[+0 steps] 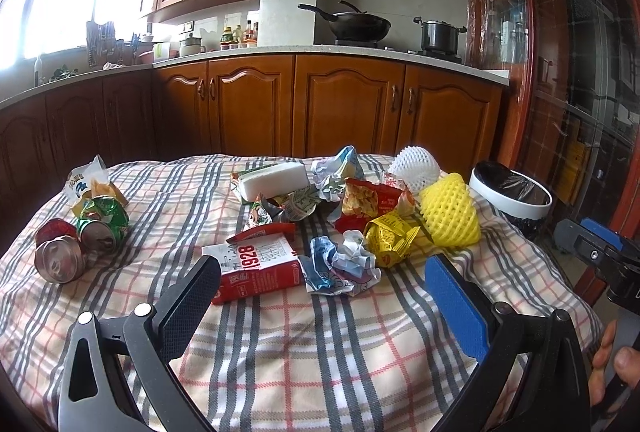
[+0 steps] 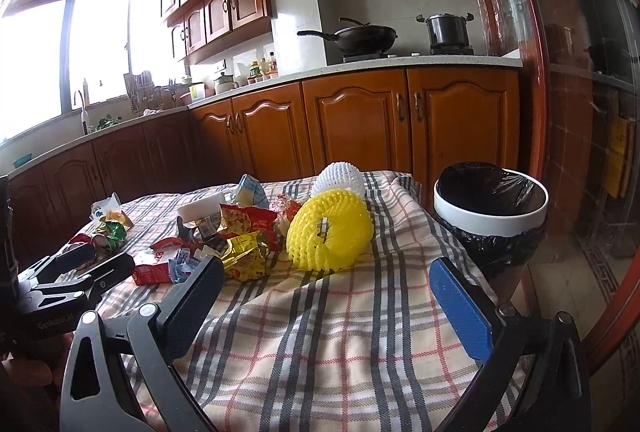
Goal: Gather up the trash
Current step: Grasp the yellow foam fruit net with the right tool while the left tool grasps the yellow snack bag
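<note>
Several pieces of trash lie on the plaid tabletop (image 1: pixel 304 360): a yellow net (image 1: pixel 450 216) nearest the bin (image 1: pixel 510 197), a white net (image 1: pixel 414 167) just behind it, a yellow wrapper (image 1: pixel 390 238) and red carton (image 1: pixel 256 266) farther from the bin, and cans (image 1: pixel 76 244) well apart from it. Left tongs (image 1: pixel 322 290) gape wide, holding nothing, before the carton. Right tongs (image 2: pixel 326 290) also gape wide and empty, before the yellow net.

Crumpled wrappers (image 1: pixel 340 264), red carton (image 1: pixel 256 268), dented cans (image 1: pixel 60 260) lying w/ yellow foam net (image 2: pixel 330 230) on my checked cloth, bin (image 2: pixel 490 207) standing beside.
</note>
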Motion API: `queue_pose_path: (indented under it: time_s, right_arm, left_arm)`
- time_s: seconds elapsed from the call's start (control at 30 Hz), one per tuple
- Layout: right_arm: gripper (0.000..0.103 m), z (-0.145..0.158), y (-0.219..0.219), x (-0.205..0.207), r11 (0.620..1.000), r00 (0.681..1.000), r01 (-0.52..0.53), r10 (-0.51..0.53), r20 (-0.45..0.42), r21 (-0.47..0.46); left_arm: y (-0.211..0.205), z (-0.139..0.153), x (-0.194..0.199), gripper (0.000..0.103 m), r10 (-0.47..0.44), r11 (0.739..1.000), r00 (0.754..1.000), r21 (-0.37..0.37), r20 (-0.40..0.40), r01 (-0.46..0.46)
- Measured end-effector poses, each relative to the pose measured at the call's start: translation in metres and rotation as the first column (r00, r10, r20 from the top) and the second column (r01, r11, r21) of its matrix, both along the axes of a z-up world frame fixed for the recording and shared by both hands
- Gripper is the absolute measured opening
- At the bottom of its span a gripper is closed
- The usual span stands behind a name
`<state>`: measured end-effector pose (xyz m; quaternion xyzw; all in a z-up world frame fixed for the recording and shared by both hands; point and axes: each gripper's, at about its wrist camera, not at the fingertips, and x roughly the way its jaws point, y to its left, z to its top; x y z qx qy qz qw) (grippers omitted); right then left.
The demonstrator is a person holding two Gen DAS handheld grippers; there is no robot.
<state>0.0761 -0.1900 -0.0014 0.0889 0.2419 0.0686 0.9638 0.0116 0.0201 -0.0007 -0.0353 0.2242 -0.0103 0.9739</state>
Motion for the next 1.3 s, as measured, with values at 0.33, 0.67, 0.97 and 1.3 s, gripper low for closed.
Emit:
queue_pose_path:
  time_s: [0.33,0.67,0.97,1.3]
  right_arm:
    - [0.096,0.000,-0.014,0.022,0.994,0.997,-0.034,0.040,-0.060,0.101]
    - [0.050,-0.006,-0.019,0.068,0.969,0.978,-0.098,0.136,-0.157,0.228]
    - [0.036,-0.017,-0.017,0.113,0.959,0.957,-0.127,0.185,-0.222,0.252]
    - [0.032,-0.040,-0.009,0.145,0.953,0.927,-0.147,0.226,-0.299,0.264]
  left_arm:
    - [-0.009,0.010,0.038,0.098,-0.114,0.993,0.990,0.012,-0.087,0.116]
    - [-0.026,0.016,0.094,0.076,-0.214,0.975,0.957,0.022,-0.197,0.223]
    - [-0.043,0.004,0.148,0.065,-0.219,0.966,0.929,0.071,-0.298,0.250]
    - [-0.055,-0.014,0.180,0.050,-0.211,0.958,0.906,0.107,-0.368,0.266]
